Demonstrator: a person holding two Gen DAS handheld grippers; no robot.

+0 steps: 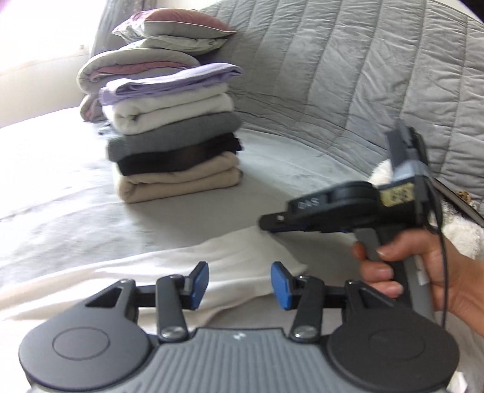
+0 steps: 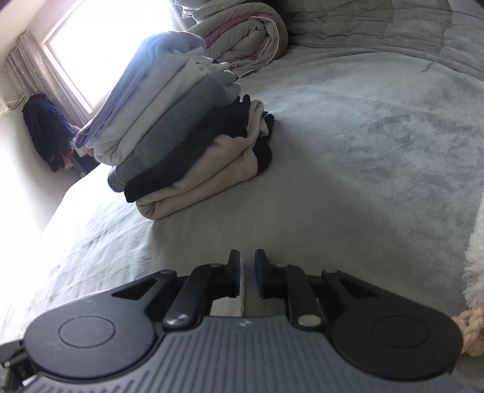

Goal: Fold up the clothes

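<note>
beside you lies a grey bedspread [image 2: 363, 145], with a rolled grey-pink quilt [image 2: 248, 33] and pillow [image 1: 175, 27] behind, a bright window [image 2: 90, 45], and something white and fluffy [image 2: 476, 257] at the edge.

grey bed [image 2: 348, 157], bright window [image 2: 90, 45], quilted headboard [image 1: 348, 75]

stack: the pile of folded clothes [image 1: 172, 133] sits on the grey plush bed cover [image 1: 75, 193], mid-bed
bedding: the rolled grey-and-pink quilt [image 1: 133, 65] lies behind the stack, pillow [image 1: 175, 28] on top
garment: the flat white cloth [image 1: 145, 272] lies at the near edge, before the stack
</note>
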